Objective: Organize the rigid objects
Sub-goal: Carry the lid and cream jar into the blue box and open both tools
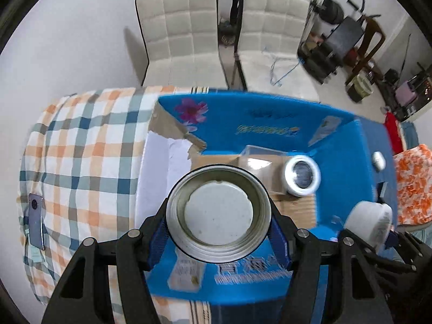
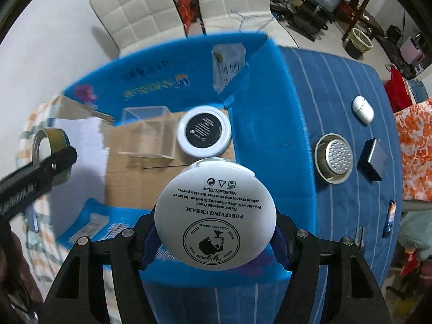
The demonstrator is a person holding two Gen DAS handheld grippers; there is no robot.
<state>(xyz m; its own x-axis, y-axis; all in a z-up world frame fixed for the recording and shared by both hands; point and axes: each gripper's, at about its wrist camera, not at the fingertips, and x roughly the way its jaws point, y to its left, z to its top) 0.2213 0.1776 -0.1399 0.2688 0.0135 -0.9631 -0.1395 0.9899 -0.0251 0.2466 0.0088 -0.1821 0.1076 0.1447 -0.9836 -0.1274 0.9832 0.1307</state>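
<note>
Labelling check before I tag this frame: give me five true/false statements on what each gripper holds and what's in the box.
1. The left gripper is shut on a metal tin. True.
2. The right gripper is open. False: it is shut on a white cream jar.
3. A clear case lies in the blue box. True.
4. The black-topped jar sits outside the box. False: it sits inside, beside the clear case.
5. The strainer is in the box. False: it rests on the blue cloth outside.

Open metal tin (image 1: 218, 213) and white cream jar (image 2: 216, 216), both above blue box (image 2: 259, 86).
</note>
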